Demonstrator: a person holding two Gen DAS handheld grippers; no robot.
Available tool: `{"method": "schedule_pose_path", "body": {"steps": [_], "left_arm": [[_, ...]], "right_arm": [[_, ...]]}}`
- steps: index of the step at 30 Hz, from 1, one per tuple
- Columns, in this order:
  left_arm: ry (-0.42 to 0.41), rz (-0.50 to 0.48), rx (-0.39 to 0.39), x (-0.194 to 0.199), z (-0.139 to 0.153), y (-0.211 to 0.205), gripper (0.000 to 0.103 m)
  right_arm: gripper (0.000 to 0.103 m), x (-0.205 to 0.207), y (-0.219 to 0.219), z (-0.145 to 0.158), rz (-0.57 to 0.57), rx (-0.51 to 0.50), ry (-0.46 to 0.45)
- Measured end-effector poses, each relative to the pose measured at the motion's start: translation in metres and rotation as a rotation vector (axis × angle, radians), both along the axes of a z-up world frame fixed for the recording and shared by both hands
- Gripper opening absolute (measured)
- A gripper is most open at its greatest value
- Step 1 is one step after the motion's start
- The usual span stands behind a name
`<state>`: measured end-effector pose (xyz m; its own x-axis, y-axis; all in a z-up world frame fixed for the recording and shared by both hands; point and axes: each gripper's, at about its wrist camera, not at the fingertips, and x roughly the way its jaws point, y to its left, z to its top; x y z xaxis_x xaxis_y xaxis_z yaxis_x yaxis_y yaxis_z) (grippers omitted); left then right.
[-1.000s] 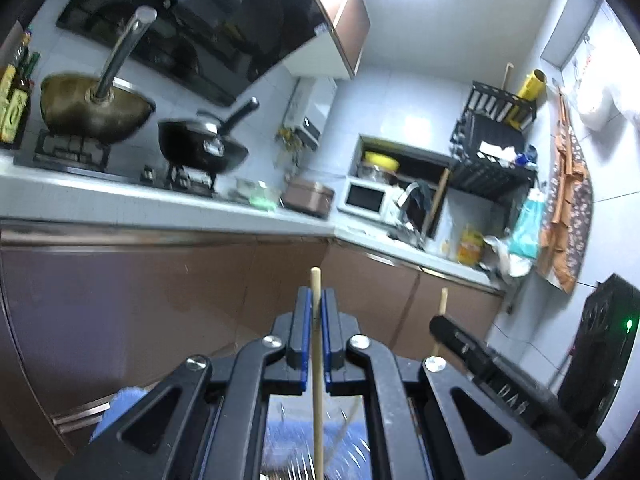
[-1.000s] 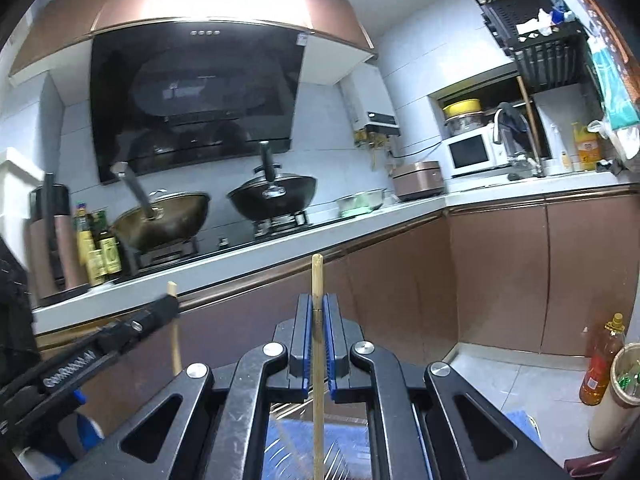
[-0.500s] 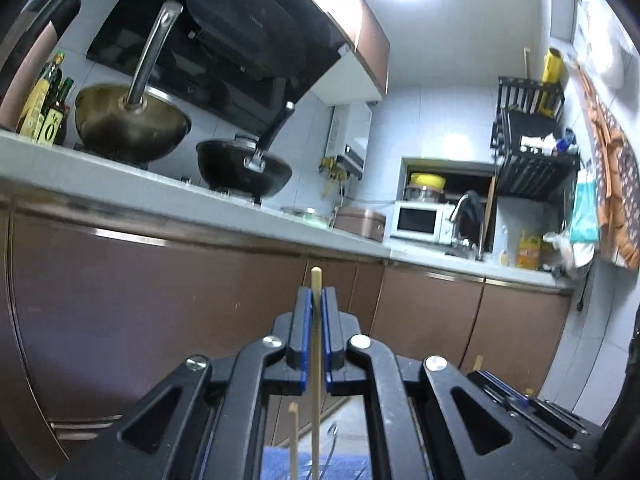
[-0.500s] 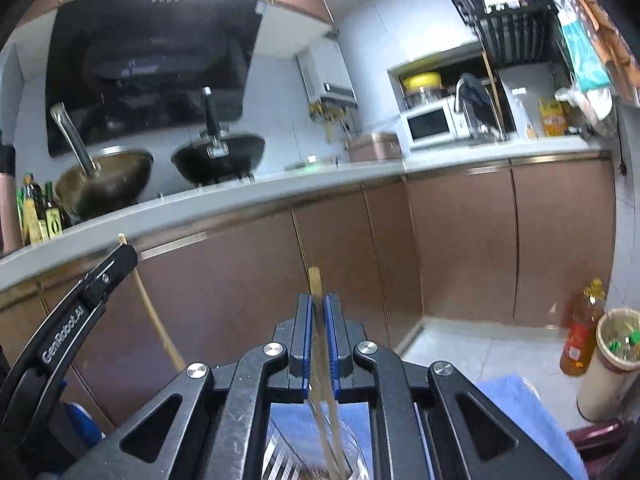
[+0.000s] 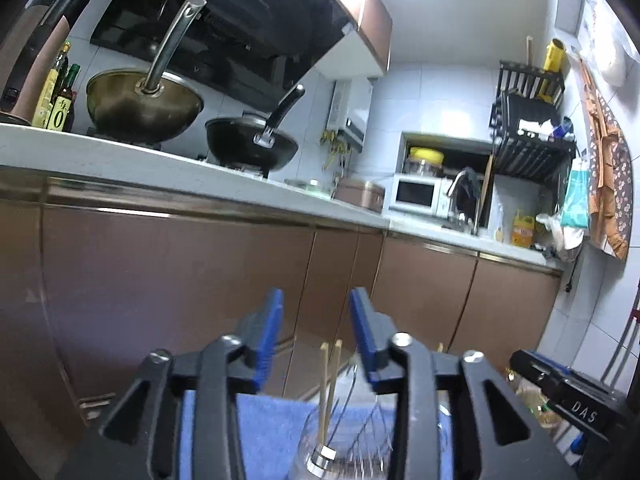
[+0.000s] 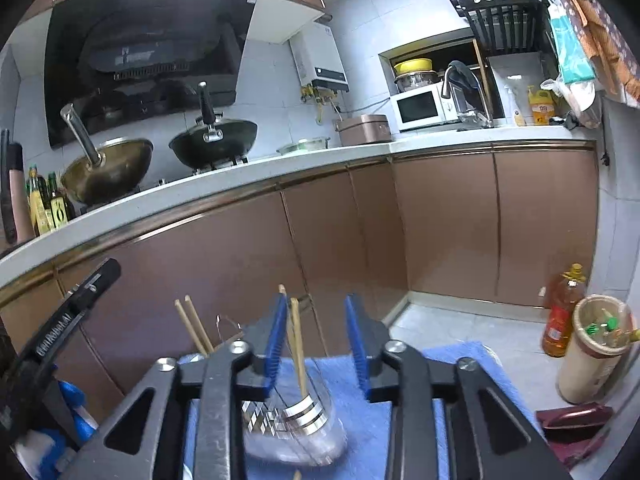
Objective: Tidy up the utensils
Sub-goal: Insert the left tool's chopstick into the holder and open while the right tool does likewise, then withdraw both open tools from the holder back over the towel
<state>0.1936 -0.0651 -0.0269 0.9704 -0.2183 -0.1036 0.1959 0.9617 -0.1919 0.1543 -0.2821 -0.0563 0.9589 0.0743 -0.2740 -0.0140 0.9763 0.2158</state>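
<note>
My left gripper [image 5: 317,334] is open and empty, above a clear glass holder [image 5: 344,440] on a blue cloth [image 5: 264,432]. Two wooden chopsticks [image 5: 328,384] stand in that holder. My right gripper [image 6: 317,334] is open and empty above another clear glass holder [image 6: 296,420]. A pair of chopsticks [image 6: 297,344] stands in it, leaning by the left blue pad. Two more chopsticks [image 6: 194,330] stand to the left, next to the other gripper's finger [image 6: 72,312].
Brown cabinet doors [image 5: 160,280] and a white counter [image 6: 240,176] face me. Two woks [image 5: 144,104] sit on the stove. An oil bottle [image 6: 560,312] and a bin [image 6: 596,344] stand on the floor at right. A microwave [image 6: 420,108] is far back.
Both grippers were shut on a chopstick each; both have opened and the chopsticks now stand in the glass holders below.
</note>
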Motion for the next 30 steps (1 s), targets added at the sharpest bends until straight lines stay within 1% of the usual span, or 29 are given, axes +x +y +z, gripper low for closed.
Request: {"method": "schedule_pose_path", "body": {"steps": [2, 4, 7, 11, 12, 14, 17, 22, 24, 27, 30], "left_arm": [[0.036, 0.005, 0.02, -0.014, 0.003, 0.007, 0.047], [0.056, 0.008, 0.03, -0.025, 0.006, 0.013, 0.051], [0.092, 0.001, 0.041, -0.047, 0.011, 0.024, 0.053], [0.136, -0.012, 0.049, -0.068, 0.014, 0.034, 0.056], [0.155, -0.021, 0.05, -0.074, 0.014, 0.037, 0.057], [0.17, -0.023, 0.052, -0.082, 0.015, 0.04, 0.057], [0.191, -0.022, 0.079, -0.097, 0.014, 0.043, 0.057], [0.262, -0.068, 0.102, -0.114, 0.009, 0.046, 0.057], [0.305, -0.093, 0.097, -0.119, 0.004, 0.048, 0.057], [0.365, -0.131, 0.065, -0.124, -0.002, 0.054, 0.057], [0.402, -0.139, 0.063, -0.128, -0.007, 0.057, 0.057]], "right_arm": [[0.033, -0.013, 0.0, 0.001, 0.014, -0.011, 0.028], [0.033, -0.024, 0.0, 0.002, 0.026, -0.026, 0.057], [0.033, -0.042, 0.001, 0.003, 0.035, -0.057, 0.09], [0.033, -0.066, 0.002, 0.003, 0.049, -0.071, 0.128], [0.033, -0.071, 0.002, 0.003, 0.051, -0.071, 0.136], [0.033, -0.083, 0.001, 0.003, 0.053, -0.074, 0.146], [0.033, -0.098, -0.001, 0.005, 0.053, -0.067, 0.151], [0.033, -0.116, -0.003, 0.006, 0.06, -0.041, 0.159], [0.033, -0.122, -0.002, 0.005, 0.065, -0.039, 0.166], [0.033, -0.13, -0.001, 0.003, 0.078, -0.031, 0.178], [0.033, -0.137, -0.001, 0.001, 0.086, -0.017, 0.19]]}}
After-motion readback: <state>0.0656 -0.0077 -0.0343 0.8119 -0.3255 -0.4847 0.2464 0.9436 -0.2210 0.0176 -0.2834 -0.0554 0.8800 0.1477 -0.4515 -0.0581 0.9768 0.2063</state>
